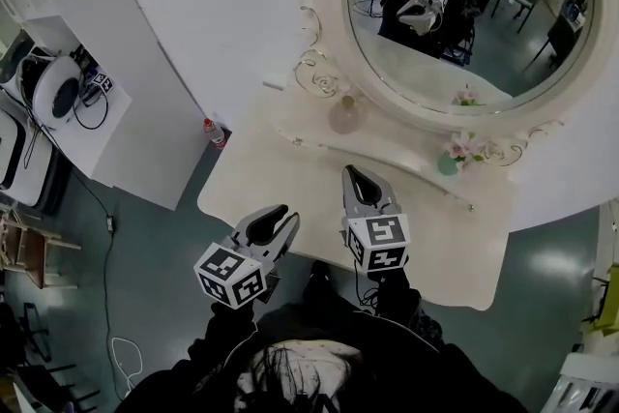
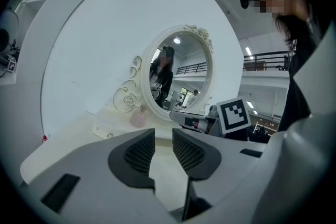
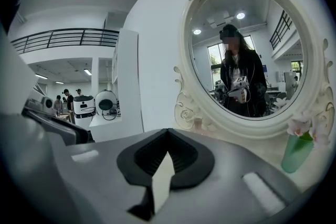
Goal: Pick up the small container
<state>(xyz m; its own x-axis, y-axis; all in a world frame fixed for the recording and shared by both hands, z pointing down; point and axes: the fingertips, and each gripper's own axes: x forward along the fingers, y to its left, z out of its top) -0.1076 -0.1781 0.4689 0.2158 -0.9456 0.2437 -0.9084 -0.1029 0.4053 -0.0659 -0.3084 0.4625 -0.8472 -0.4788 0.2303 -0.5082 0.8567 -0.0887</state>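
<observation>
The pale dressing table [image 1: 253, 177] carries a big oval mirror [image 1: 484, 73] at its back. Both tongs hover over the table's near edge, side by side and apart from each other. The right gripper [image 1: 354, 172] has its jaws pressed together at the tips with nothing in them. The left gripper [image 1: 282, 214] is drawn in to a thin slit between the pads, also empty. The small container [image 1: 345, 114], a pinkish rounded bottle, stands untouched against the foot of the mirror's frame, well beyond both tongs.
</observation>
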